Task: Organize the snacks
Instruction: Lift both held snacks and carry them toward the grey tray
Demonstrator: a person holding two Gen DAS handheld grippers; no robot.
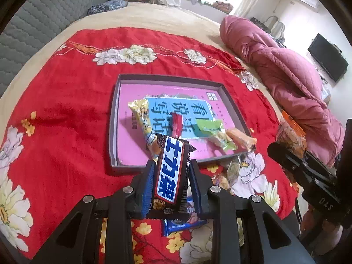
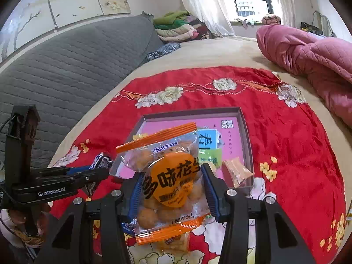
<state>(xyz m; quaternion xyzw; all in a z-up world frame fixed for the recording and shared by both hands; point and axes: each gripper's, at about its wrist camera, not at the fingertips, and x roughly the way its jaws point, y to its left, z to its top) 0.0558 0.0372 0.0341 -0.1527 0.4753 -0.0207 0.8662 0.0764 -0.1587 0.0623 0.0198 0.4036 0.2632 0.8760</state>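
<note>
A red floral cloth (image 1: 66, 114) covers the bed (image 1: 154, 17), and on it lies a shallow grey tray (image 1: 113, 118) with a pink book cover lining its floor. Inside the tray rest a yellow wrapper (image 1: 140, 118), a small red stick (image 1: 177, 124), a green packet (image 1: 211, 132) and an orange packet (image 1: 242, 138), all lying roughly lengthwise toward the tray's near edge.

The right gripper (image 2: 170, 191) has its fingers (image 2: 210, 189) clenched on a clear peanut snack bag (image 2: 167, 182) with orange seals, held up in front of the tray, its long axis pointing away from the camera.

The left gripper (image 1: 170, 176) grips a brown chocolate bar (image 1: 170, 171) between narrowly parted fingers (image 1: 148, 180), above the cloth just short of the tray's near edge. The bar runs along the fingers, its far end tilted toward the tray.
</note>
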